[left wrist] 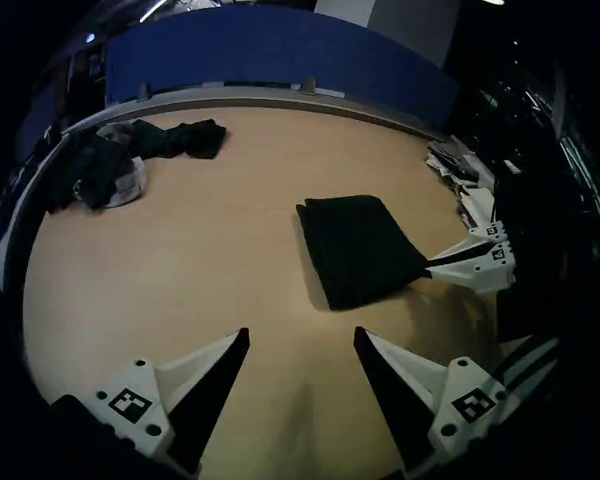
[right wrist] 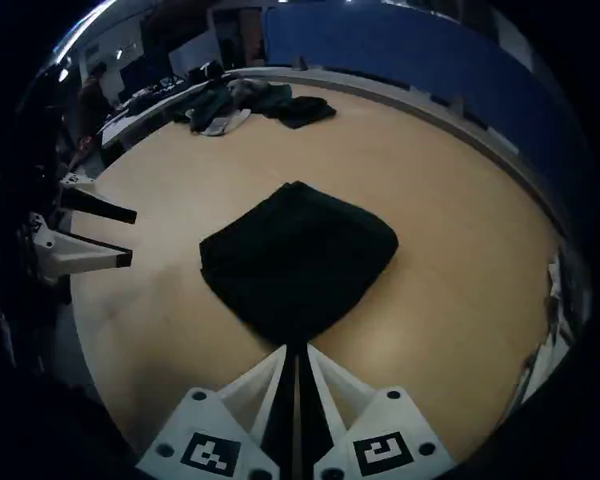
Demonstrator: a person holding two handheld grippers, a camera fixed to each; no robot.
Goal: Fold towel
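L gripper wide open, nothing between fingers, hovering above table beside towel, not touching it. R gripper closed, pinching one towel corner; the pinched bit is hidden between its fingers. Towel black, folded, lying flat; layers hard to make out, low light. Clothes pile well apart from towel, by far table edge; dark, can't tell items apart. Blue partition beyond towel, behind that edge. Papers off to towel's side, partly cut off.

Office: wooden desk, blue partition
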